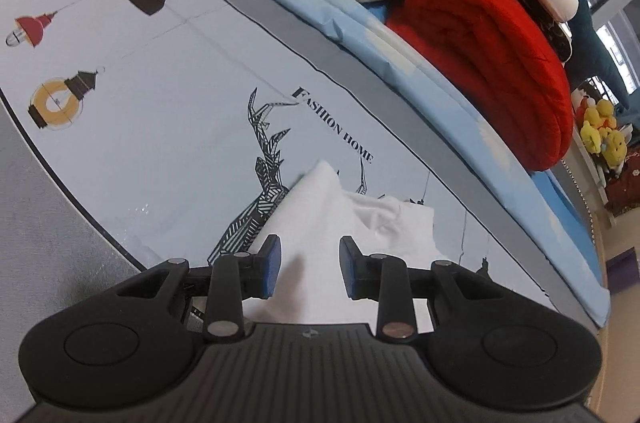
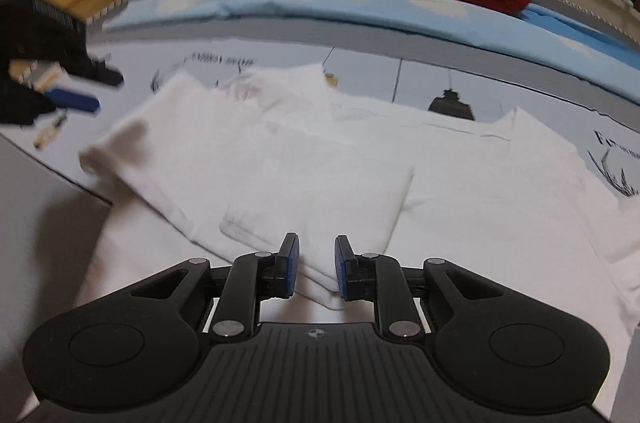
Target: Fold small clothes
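White cotton garment (image 2: 320,159), half-folded on printed mat — left gripper (image 1: 310,269) and right gripper (image 2: 316,269) both released (nothing pinched); next, judged: grasp an edge.

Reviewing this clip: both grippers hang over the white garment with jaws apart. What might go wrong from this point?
1. The right gripper sits over a folded flap of the white garment; closing here may catch one layer only and undo the fold.
2. The left gripper is open above a rumpled corner, so a pinch may lock in wrinkles.
3. The printed mat lies directly beneath; a deep pinch might lift it too.
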